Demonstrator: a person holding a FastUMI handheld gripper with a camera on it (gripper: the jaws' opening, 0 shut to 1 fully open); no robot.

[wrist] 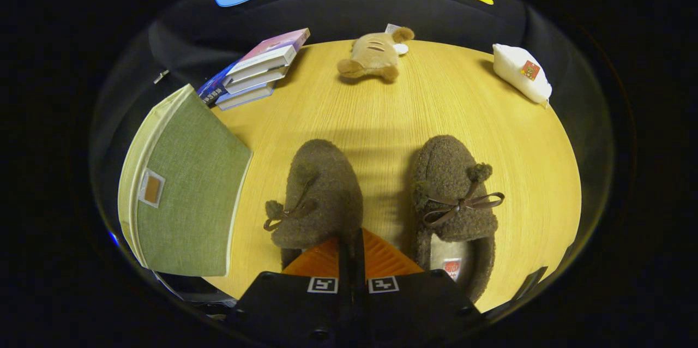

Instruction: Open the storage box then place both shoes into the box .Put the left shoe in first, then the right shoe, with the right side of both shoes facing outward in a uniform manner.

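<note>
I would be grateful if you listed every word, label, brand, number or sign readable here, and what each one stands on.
No text can be read.
Book stack: spine print, too blurred.
White pouch: small picture sticker, no legible words.
Right shoe: insole label, too small.
Storage box: blank tan patch.
Gripper, fingers together near the left shoe: square coded markers, no words.

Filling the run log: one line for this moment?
tongs shut, empty, over left brown fuzzy slipper | right brown fuzzy slipper beside | green fabric storage box closed
</note>
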